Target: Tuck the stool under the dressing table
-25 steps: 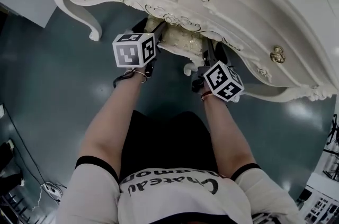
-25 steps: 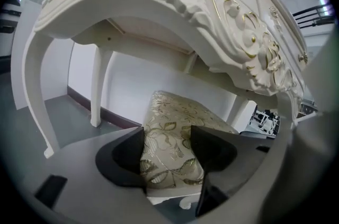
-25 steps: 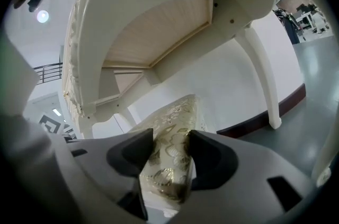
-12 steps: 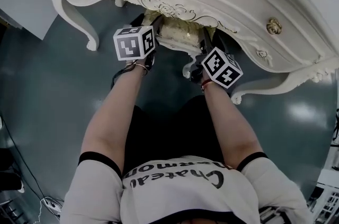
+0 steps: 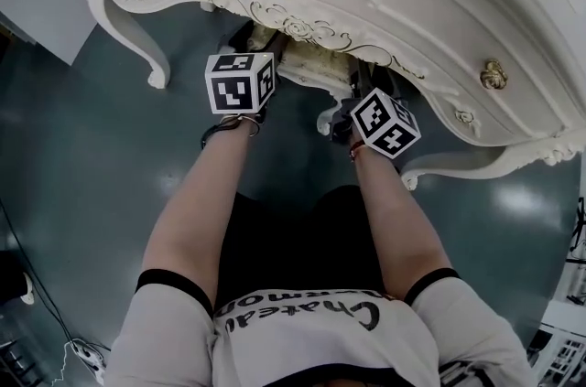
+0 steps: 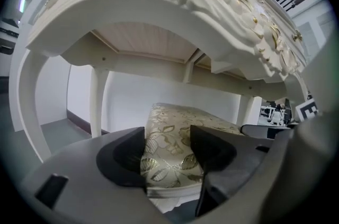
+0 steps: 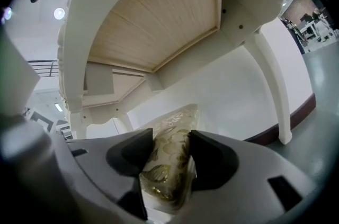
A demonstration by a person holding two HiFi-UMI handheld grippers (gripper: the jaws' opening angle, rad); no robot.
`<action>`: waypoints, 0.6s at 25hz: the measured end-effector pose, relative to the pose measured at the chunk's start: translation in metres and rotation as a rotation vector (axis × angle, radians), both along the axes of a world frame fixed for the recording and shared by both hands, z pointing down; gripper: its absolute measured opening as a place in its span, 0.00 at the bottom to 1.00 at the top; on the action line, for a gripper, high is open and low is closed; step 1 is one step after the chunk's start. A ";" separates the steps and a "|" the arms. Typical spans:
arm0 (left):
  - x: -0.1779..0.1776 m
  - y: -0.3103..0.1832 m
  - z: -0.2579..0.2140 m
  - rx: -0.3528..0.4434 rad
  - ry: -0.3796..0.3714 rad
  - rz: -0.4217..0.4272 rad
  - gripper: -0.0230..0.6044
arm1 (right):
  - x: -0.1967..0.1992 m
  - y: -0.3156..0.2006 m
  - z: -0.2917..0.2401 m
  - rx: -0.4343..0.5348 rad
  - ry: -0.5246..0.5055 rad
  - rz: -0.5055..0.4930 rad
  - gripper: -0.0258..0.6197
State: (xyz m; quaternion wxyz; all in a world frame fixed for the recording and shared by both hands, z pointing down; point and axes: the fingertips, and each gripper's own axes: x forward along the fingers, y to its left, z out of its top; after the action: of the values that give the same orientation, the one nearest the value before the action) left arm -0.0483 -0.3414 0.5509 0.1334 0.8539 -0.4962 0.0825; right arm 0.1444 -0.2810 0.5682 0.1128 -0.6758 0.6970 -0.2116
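**Position.** The stool [image 5: 316,67] stands on the floor [image 5: 82,156] in the knee space of the dressing table [image 5: 412,1]. Its far part lies beneath the carved apron [image 5: 302,30]. Its near edge and one near leg [image 5: 323,122] are outside the apron.

**Grip.** The left gripper [image 6: 167,151] and the right gripper [image 7: 165,157] both have their fingers [image 6: 124,157] closed on the patterned seat cushion [image 6: 175,127]. The left gripper holds the left side and the right gripper holds the right side.

**Hazards.**
- The cushion is soft. A hard push may compress it and let the fingers slip off.
- Uneven pushing would probably turn the stool and drive a leg toward a table leg [image 5: 128,28].
- Raising the grippers could knock a marker cube [image 5: 240,83] against the apron.
- Legs dragging on the floor may tip the stool.
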 end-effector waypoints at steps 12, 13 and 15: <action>-0.001 0.008 -0.008 0.072 0.073 0.096 0.47 | 0.002 -0.002 -0.006 0.025 -0.056 -0.043 0.43; -0.006 0.009 -0.009 0.077 0.068 0.092 0.47 | 0.001 -0.001 -0.008 0.036 -0.019 -0.045 0.43; -0.016 0.014 -0.008 0.086 0.072 0.079 0.47 | -0.001 0.003 -0.011 0.057 0.029 -0.052 0.43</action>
State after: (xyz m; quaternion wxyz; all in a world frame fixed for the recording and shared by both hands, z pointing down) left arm -0.0647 -0.3270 0.5425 0.1111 0.8801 -0.4602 0.0354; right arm 0.1438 -0.2785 0.5570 0.1163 -0.6569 0.7217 -0.1848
